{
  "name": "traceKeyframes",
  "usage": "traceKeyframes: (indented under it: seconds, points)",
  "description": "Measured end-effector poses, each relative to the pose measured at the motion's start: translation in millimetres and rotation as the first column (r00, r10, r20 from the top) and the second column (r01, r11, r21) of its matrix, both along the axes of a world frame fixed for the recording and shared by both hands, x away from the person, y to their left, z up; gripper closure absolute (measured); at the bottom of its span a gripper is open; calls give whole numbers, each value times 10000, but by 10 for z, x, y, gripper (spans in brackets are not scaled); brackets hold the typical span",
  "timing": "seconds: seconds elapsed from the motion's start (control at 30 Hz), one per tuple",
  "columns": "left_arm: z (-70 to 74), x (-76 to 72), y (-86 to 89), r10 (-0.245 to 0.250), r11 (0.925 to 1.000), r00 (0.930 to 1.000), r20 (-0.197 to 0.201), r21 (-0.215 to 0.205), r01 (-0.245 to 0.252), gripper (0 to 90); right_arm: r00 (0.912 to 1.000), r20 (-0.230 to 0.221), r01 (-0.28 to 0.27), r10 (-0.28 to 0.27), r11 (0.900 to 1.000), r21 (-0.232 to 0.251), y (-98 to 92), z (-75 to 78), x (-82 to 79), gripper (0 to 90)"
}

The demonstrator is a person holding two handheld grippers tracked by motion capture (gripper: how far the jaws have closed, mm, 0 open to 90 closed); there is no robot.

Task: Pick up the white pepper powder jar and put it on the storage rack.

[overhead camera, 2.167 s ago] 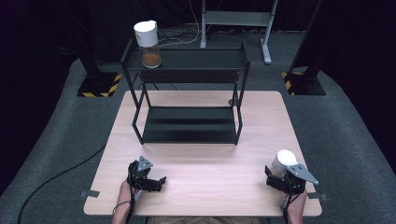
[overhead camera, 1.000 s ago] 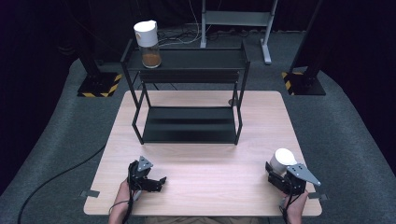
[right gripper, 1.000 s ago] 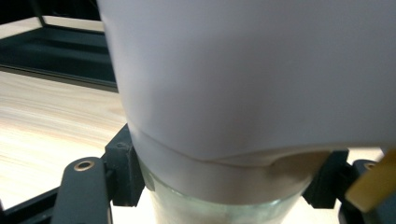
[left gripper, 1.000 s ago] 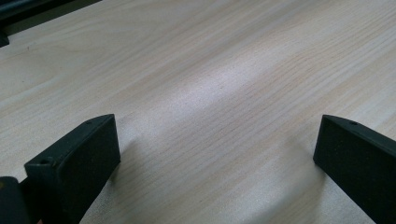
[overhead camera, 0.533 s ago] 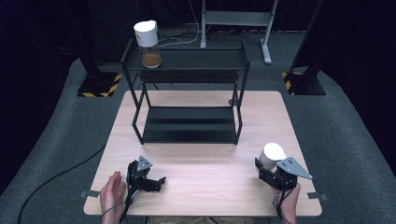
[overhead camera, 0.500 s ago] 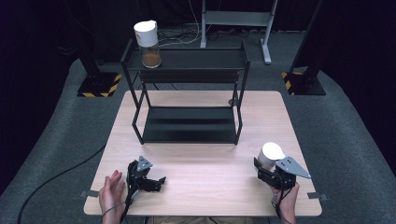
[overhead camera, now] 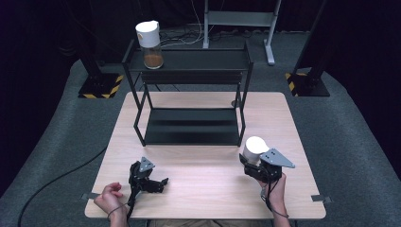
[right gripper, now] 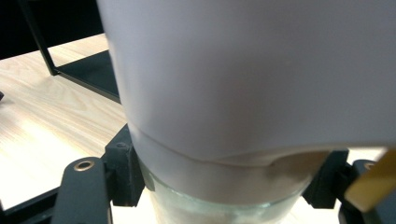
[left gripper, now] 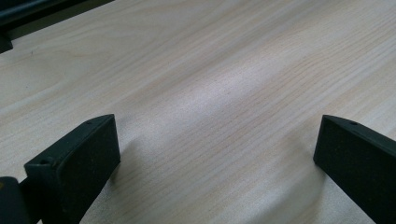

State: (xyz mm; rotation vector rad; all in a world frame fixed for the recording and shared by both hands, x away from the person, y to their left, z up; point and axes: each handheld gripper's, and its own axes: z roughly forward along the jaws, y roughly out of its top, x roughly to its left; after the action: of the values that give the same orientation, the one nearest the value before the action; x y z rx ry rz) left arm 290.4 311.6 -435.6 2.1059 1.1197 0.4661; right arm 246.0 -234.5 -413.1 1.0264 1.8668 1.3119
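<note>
Dark studio, grey carpet, light wood counter with black two-tier shelf rack at its far side. Left gripper lies on the counter near the front-left edge, jaws wide apart, nothing between them; hand just beside it. White-lidded jar with brown contents stands on the rack's top-left corner. Right gripper clamped on a second white-lidded glass jar, upright, front-right of the rack.

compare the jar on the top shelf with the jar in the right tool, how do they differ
The jar on the shelf stands free on the rack's top shelf; the held jar is clamped in the right tool over the table. The shelf jar shows brown contents; the held jar's are unclear. Both have white lids and clear glass bodies.
</note>
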Motion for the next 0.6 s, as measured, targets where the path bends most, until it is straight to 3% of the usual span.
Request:
traceKeyframes:
  seconds: [0.3,0.6]
  points:
    - [-2,-28,7,55,10000,10000,-3,-17,-55,0,9995,-1,-324,324,9993,160,98,92,154,299]
    - [-3,-47,20,45,10000,10000,-2,-15,-45,0,9984,-26,-566,565,9984,-49,221,131,285,299]
